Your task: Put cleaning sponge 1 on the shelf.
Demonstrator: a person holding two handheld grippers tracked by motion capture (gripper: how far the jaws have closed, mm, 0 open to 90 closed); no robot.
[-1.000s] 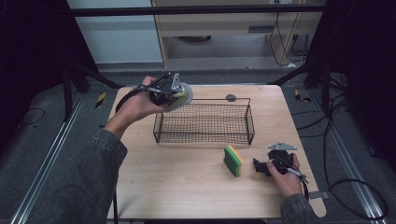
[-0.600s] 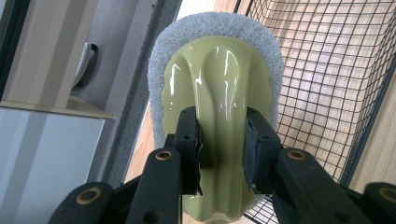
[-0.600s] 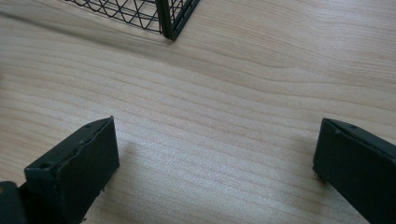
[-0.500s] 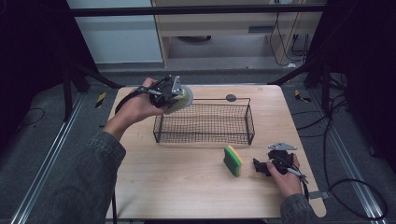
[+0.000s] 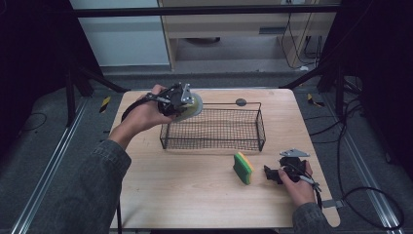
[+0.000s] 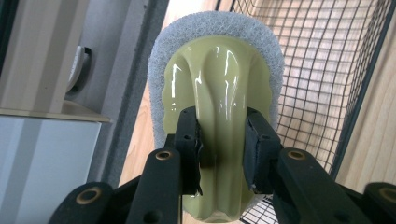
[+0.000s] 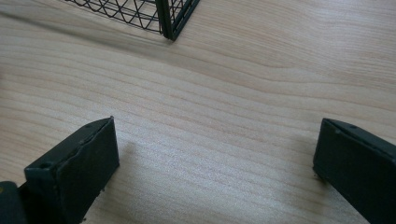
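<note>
Risk sits mostly with the left tongs (image 6: 219,144), which pinch the glossy green handle ridge of a scrubber pad (image 6: 217,79) and hold it in the air at the near-left corner of the wire basket (image 5: 214,127). That ridge looks smooth and narrow, so the pad could slip or twist out and land on the tabletop (image 5: 185,195) outside the rim. Its grey fleece edge might also snag on the wire if lowered too close to the wall, though how far it clears the rim is hard to judge. The right tongs (image 7: 215,163) rest spread wide and empty on the wood, near the green-and-yellow sponge (image 5: 242,167).
</note>
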